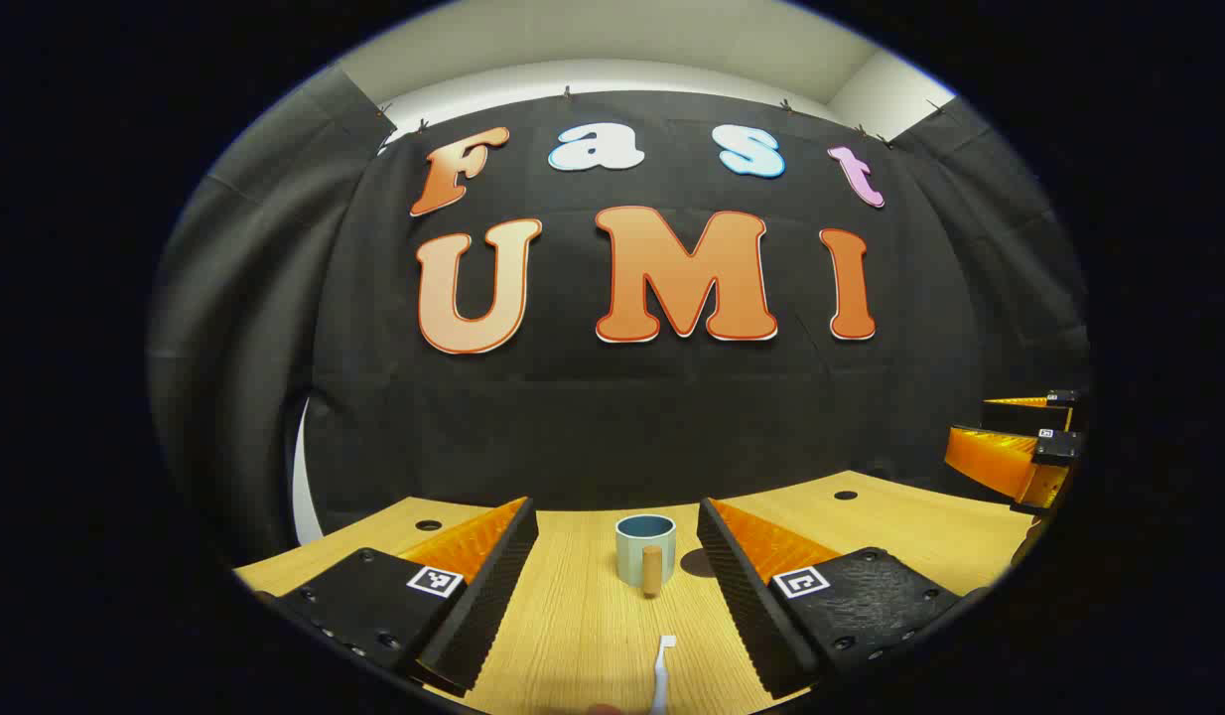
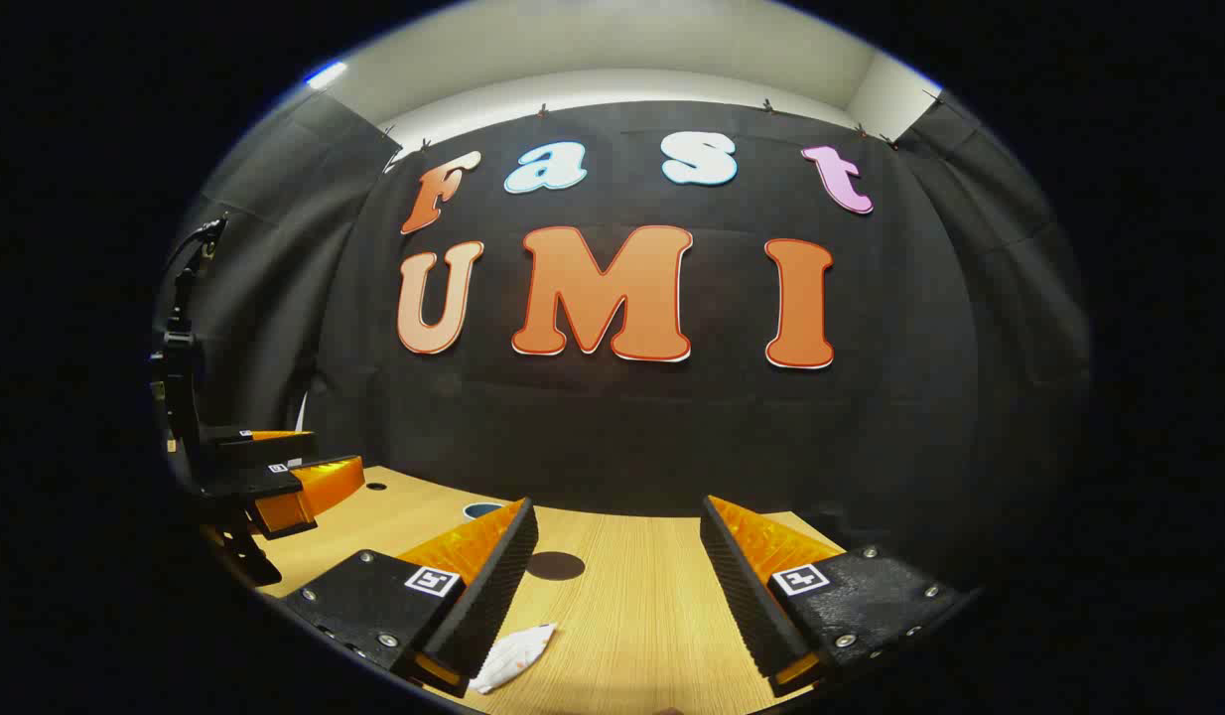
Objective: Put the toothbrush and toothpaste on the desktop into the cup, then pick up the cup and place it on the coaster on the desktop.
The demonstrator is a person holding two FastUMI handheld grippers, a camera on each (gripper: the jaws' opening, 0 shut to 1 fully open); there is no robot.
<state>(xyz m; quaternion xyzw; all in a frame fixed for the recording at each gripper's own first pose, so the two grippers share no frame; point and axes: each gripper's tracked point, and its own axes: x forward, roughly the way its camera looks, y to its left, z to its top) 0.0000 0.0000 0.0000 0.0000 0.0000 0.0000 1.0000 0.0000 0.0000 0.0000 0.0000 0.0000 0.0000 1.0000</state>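
Left gripper view: both grippers' ribbed fingers (image 1: 503,586) wide apart, round cup (image 1: 645,549) with cylindrical wooden handle between.

No word or number can be read. Each finger of the left gripper (image 1: 617,506) bears a square black-and-white coded marker (image 1: 435,581), as does each finger of the right gripper (image 2: 617,504). The toothpaste (image 2: 513,655), lying near, carries reddish print too small to read
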